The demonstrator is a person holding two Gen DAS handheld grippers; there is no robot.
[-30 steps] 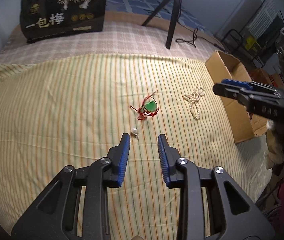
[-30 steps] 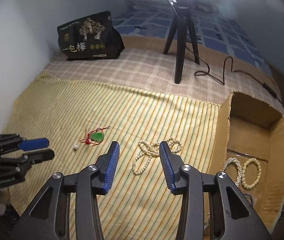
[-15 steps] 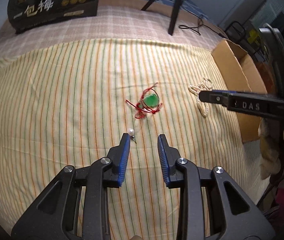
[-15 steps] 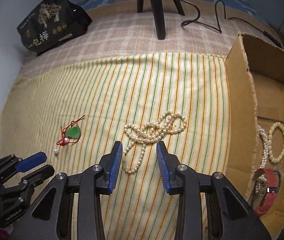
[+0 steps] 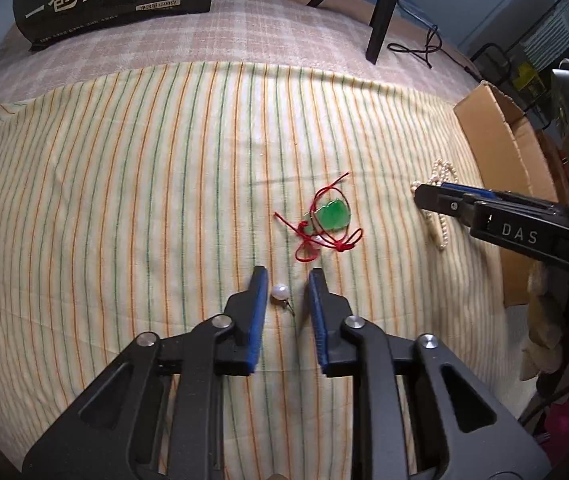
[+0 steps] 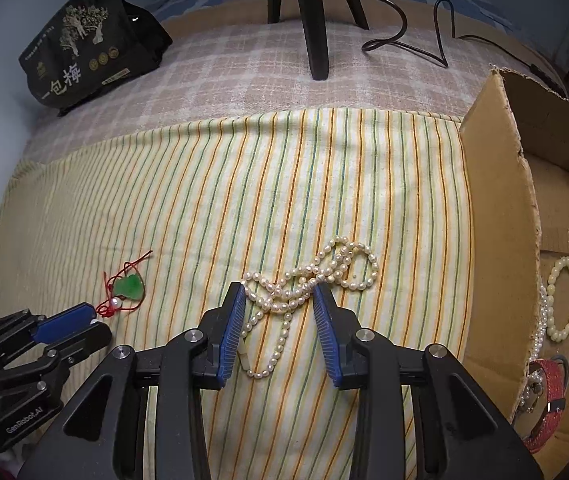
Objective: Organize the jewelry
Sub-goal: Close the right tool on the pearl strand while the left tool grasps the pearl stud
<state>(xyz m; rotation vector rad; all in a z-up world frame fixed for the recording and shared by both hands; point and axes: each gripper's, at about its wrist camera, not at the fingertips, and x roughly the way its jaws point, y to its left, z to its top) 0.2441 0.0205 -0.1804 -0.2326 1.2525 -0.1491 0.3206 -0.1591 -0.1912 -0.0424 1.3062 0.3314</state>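
The left gripper (image 5: 284,280) was closing, jaws not yet touching a small white pearl earring (image 5: 279,292) on the striped cloth (image 5: 124,200). The right gripper (image 6: 278,296) straddled, jaws spread, a tangled pearl necklace (image 6: 316,272).

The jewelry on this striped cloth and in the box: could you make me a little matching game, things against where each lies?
Things:
1. single pearl earring
2. pearl necklace
3. green pendant
4. red strap

Places:
A. in the cardboard box
B. between the right gripper jaws
C. tangled in red cord, on open cloth
D. between the closing left gripper jaws

Pairs: 1-D, 2-B, 3-C, 4-A
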